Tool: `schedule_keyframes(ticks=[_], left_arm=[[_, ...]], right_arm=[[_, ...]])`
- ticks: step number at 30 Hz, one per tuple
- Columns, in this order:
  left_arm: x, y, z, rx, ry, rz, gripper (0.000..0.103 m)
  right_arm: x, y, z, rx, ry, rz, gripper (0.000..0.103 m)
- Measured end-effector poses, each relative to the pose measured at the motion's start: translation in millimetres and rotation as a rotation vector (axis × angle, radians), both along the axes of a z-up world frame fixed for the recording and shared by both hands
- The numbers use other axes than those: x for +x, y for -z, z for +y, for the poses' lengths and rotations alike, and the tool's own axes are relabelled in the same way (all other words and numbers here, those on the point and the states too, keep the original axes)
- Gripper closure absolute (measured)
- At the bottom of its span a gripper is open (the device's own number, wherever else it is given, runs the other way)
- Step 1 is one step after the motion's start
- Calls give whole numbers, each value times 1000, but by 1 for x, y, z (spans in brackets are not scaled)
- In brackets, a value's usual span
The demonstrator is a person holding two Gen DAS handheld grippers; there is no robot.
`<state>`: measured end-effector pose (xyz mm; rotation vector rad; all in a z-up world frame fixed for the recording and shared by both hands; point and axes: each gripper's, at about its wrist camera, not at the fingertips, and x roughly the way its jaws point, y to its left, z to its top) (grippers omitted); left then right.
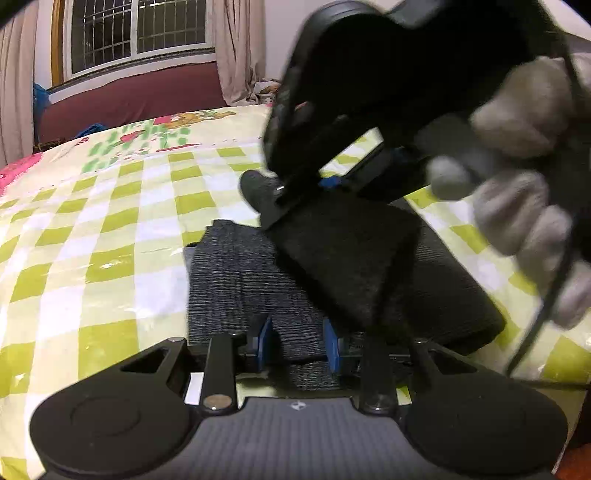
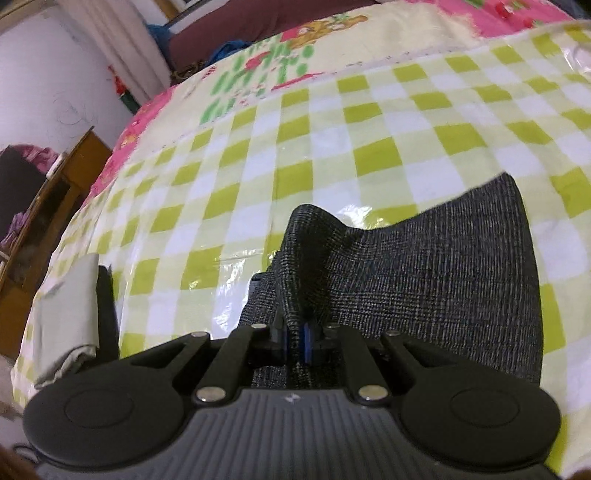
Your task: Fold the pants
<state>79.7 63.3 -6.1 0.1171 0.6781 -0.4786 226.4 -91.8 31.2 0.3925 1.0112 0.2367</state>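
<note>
Dark grey knit pants (image 1: pixel 236 280) lie folded on a green-and-white checked sheet (image 1: pixel 110 229). My left gripper (image 1: pixel 297 343) sits low at their near edge, its blue pads (image 1: pixel 263 341) apart with a strip of fabric between them. My right gripper (image 2: pixel 296 339) is shut on a raised fold of the pants (image 2: pixel 424 280) and lifts it off the sheet (image 2: pixel 332 122). In the left wrist view the right gripper (image 1: pixel 295 192), held by a gloved hand (image 1: pixel 524 206), hangs over the pants with a dark flap (image 1: pixel 347 251) under it.
The bed's far side has a dark red headboard (image 1: pixel 133 92) under a barred window (image 1: pixel 136 33) with curtains. A wooden cabinet (image 2: pixel 48 206) stands left of the bed. A pale folded cloth (image 2: pixel 70 317) lies at the sheet's left edge. A cable (image 1: pixel 546 310) hangs from the right gripper.
</note>
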Motion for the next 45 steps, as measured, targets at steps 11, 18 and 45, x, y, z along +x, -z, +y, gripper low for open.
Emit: schedule_keyframes(ticks=[11,18,45], left_arm=[[-24,-19,38,-154,-28,-74,51],[-39,-21,45,-188,-19,-99,48],[23,12,9,48,-104,-37,44]], right_arm=[[20,-5,18,-37,29,16,93],[34,14,24,121,101,90,77],[70,36,54,-190,-284,-127,77]])
